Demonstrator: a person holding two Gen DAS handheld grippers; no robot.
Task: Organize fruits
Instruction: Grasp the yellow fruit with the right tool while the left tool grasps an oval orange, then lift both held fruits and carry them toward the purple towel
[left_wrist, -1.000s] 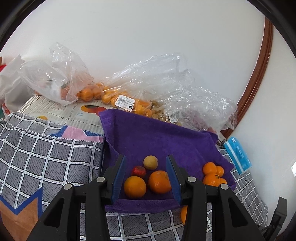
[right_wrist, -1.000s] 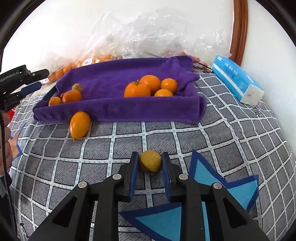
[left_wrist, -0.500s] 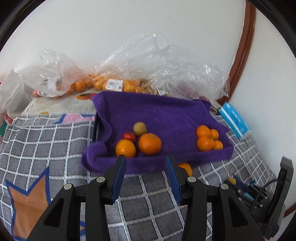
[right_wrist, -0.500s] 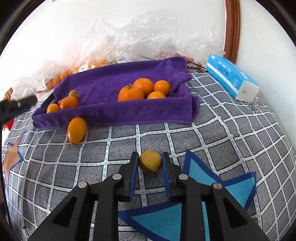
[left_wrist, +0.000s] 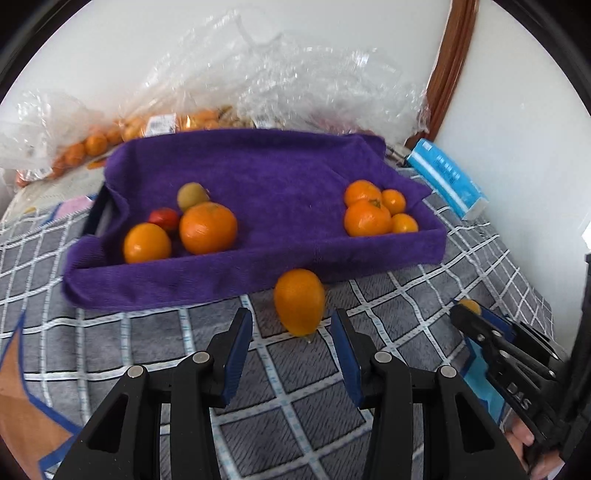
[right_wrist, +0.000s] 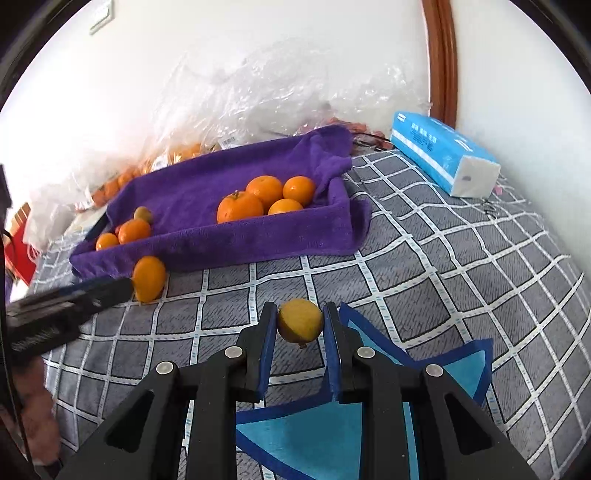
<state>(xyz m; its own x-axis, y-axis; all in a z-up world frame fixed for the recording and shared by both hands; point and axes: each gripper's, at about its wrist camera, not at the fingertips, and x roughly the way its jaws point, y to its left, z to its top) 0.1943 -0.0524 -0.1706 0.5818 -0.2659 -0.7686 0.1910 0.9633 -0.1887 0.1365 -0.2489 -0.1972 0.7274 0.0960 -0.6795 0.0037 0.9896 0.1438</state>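
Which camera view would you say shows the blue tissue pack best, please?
The right wrist view: the blue tissue pack lies whole and sharp on the checked blanket, printed top and white end both visible. In the left wrist view the pack sits smaller and blurred near the edge, beside the purple towel.

Tray (left_wrist: 376, 254) lined with a towel (left_wrist: 266, 173) sits on the checked cloth (left_wrist: 295, 413). Inside, one fruit cluster (left_wrist: 184, 225) at left end, mandarin cluster (left_wrist: 376, 208) at right. Oval fruit (left_wrist: 299, 301) on the cloth just before the tray's front wall, possibly touching. Plastic bags (left_wrist: 258, 85) behind the tray; tissue pack (right_wrist: 439, 153) to its right.
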